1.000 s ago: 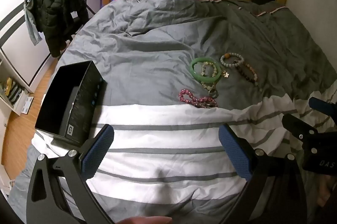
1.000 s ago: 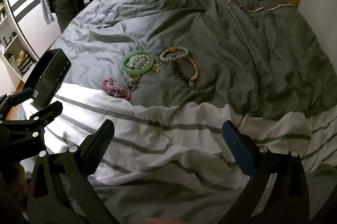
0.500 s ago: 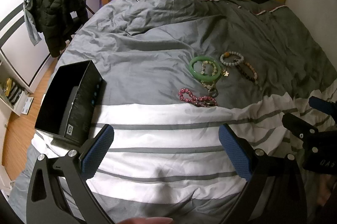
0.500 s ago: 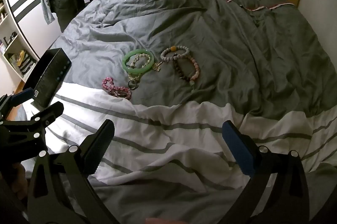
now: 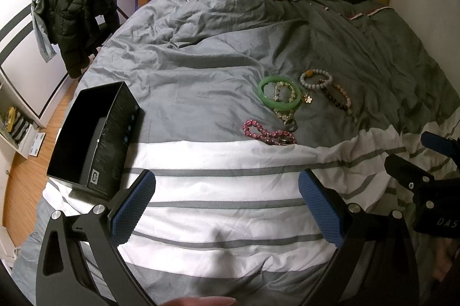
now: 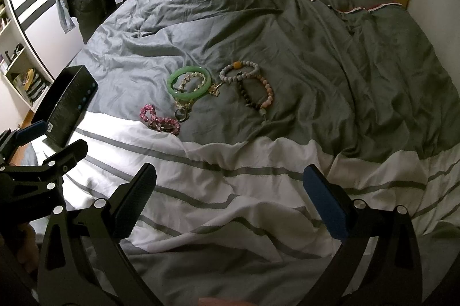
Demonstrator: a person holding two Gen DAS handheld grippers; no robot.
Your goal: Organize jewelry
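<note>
**Mia:** Left wrist view shows the open black cardboard box (image 5: 95,133) sitting on the left side of the bed. Can you see anything in it?

**Ben:** It looks dark inside, with no beads that I can spot. So I think nothing has been put away yet.

**Mia:** Where is the jewelry?

**Ben:** All of it lies on the grey and white striped blanket (image 5: 218,191), well apart from the box. The shiny green ring bracelet (image 5: 280,95) has a pale gold bead bracelet (image 5: 284,91) lying inside it. The pink bead bracelet (image 5: 267,132) is nearest to us. The white bead bracelet with one orange bead (image 5: 315,78) and the brown and pink bead bracelet (image 5: 339,99) are on the right.

**Mia:** Are the grabbers holding something?

**Ben:** No. The left gripper (image 5: 227,208) has its blue pads spread wide with nothing between them. The right gripper (image 6: 230,199) is spread wide and empty too. Both hang over the white stripes, short of the jewelry.

**Mia:** So the whole job is left?

**Ben:** I think so. Every piece waits to go in the box.
</note>
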